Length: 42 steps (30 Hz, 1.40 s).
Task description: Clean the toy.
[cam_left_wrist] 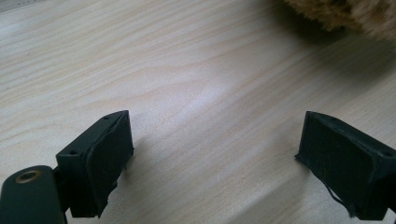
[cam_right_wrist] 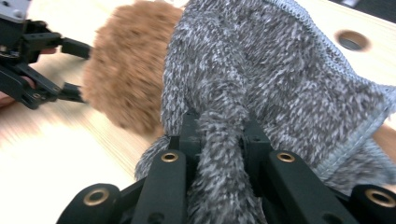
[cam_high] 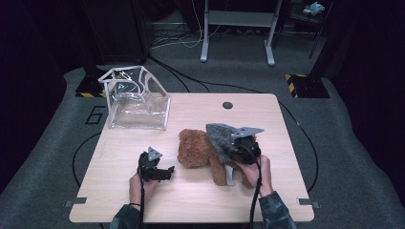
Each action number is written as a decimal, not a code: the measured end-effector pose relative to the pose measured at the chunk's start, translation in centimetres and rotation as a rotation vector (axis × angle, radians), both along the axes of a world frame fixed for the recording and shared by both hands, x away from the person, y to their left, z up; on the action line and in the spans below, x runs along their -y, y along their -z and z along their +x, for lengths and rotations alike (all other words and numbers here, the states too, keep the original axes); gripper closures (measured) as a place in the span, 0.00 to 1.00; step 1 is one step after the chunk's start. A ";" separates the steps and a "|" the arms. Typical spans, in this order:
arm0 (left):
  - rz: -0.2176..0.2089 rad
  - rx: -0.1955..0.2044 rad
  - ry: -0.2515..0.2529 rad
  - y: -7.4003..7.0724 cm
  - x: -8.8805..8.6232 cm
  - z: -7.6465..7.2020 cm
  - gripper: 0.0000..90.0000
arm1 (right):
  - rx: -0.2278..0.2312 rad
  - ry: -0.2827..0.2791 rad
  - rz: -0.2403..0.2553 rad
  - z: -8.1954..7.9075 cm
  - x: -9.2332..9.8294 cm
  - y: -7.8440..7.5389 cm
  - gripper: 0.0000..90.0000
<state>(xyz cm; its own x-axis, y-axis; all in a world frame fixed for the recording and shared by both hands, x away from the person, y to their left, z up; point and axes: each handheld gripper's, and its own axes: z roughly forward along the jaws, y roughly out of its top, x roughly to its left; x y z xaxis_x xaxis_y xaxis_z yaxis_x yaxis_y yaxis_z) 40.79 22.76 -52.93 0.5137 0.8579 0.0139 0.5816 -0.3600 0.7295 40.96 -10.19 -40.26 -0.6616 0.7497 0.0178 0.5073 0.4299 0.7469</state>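
A brown plush bear lies near the middle of the wooden table. A grey fuzzy cloth is draped over its right side. My right gripper is shut on a fold of that grey cloth, which bunches between the jaws, with the bear just behind. My left gripper rests low on the table left of the bear, open, with bare wood between its fingers. The bear's fur shows at the far right of the left gripper view. My left gripper also appears beside the bear in the right gripper view.
A clear plastic bag with white handles stands at the table's back left corner. A round hole sits in the tabletop near the back edge. Dark carpet with cables surrounds the table, and a white frame stands beyond it.
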 end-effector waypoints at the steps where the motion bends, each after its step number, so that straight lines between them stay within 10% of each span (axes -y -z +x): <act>1: -0.001 0.000 0.000 0.0 0.0 0.0 0.11 | -0.013 -0.015 -0.008 0.2 -0.8 0.2 0.84; 8: 0.000 0.000 -0.001 0.0 0.0 0.0 0.11 | -0.039 -0.015 -0.046 1.8 -2.8 1.8 0.84; 37: 0.000 0.000 -0.001 0.0 0.0 0.0 0.11 | -0.175 0.207 0.004 -0.1 8.6 4.1 0.84; 42: 0.000 0.000 -0.001 0.0 0.0 0.0 0.11 | -0.119 0.248 0.010 -0.3 10.6 3.2 0.85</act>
<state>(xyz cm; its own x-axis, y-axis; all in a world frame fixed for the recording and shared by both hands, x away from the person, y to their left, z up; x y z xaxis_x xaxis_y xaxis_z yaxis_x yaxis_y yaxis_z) 40.79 22.75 -52.93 0.5130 0.8583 0.0135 0.5820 -0.3593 0.7295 40.66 -20.79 -43.42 -0.4504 0.8880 0.0930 0.6809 0.2742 0.6791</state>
